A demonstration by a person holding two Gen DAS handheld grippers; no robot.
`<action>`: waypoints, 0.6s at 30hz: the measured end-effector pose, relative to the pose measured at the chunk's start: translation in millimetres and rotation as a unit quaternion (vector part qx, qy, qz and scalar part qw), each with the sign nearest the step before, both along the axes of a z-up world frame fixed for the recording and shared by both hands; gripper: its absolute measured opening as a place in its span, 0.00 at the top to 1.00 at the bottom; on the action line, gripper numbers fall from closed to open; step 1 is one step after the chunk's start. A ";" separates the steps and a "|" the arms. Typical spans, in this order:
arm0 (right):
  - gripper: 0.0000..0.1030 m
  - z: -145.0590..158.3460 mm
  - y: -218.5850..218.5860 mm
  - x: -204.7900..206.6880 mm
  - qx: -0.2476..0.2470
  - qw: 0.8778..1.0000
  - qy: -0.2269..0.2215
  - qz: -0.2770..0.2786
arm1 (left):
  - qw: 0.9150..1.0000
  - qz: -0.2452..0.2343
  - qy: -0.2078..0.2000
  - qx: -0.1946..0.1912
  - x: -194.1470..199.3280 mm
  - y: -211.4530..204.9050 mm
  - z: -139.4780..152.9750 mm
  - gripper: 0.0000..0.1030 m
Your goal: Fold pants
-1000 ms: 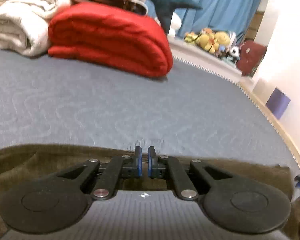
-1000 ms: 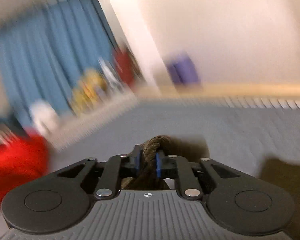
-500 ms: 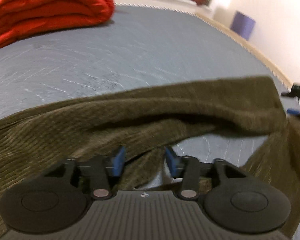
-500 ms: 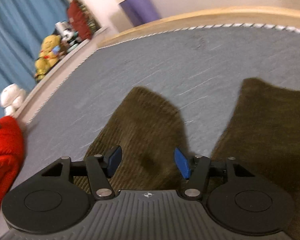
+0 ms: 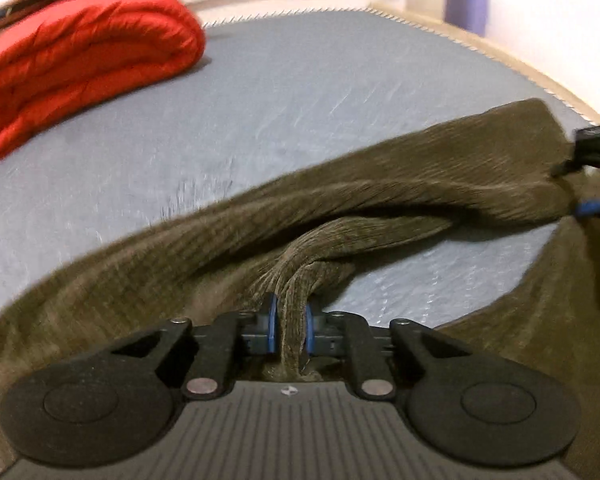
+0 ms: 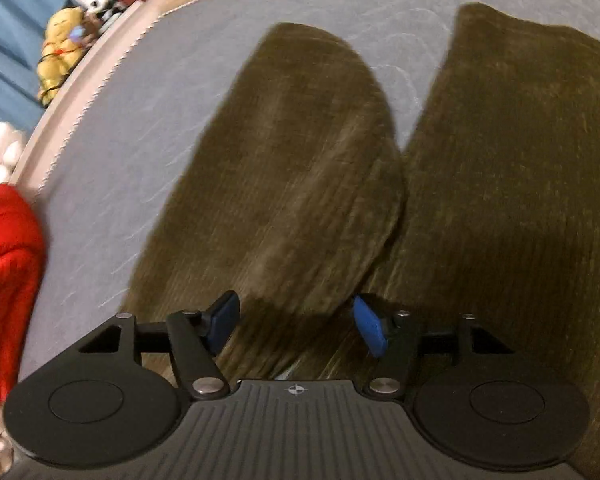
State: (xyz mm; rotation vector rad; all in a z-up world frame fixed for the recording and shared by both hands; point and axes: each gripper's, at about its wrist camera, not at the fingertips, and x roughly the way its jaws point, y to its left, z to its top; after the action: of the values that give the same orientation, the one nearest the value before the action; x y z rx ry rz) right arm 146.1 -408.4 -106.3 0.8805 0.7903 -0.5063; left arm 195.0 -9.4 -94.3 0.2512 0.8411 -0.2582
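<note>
Left gripper (image 5: 291, 330) pinches bunched pants (image 5: 380, 200) while right gripper (image 6: 296, 326) gapes empty above them; one-sided pulling risks twisting the fold.

Left gripper (image 5: 291, 330) clamped on a bunched fold of the olive corduroy pants (image 5: 380, 200), which stretch from 8 to 3 o'clock over the grey mattress (image 5: 300, 80). Right gripper (image 5: 598, 176) at 3 o'clock. Red blanket (image 5: 80, 52) at 10 o'clock.

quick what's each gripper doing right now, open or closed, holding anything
Left gripper: closed, pinching a bunched fold of the olive corduroy pants.
Right gripper: open, holding nothing, hovering over the pants.
</note>
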 end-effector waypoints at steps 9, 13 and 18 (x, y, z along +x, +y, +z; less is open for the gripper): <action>0.90 11.2 -24.9 9.2 -0.064 0.995 -0.075 -0.026 | 0.987 -0.151 0.048 -0.033 -44.2 14.8 21.5 0.84; 0.78 -10.2 -21.1 19.9 -0.075 0.997 0.021 -0.001 | 0.986 -0.145 0.078 -0.008 -47.4 8.3 -0.1 0.75; 0.54 14.0 -24.0 2.1 -0.090 0.995 -0.018 -0.025 | 0.982 -0.060 0.026 -0.179 -34.4 54.1 45.5 0.55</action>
State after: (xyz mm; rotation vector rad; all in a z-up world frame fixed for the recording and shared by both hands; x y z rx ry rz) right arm 148.2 -432.5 -92.2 0.7418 0.6793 -0.5942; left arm 160.6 44.7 -48.8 -0.0432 0.8160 -0.5246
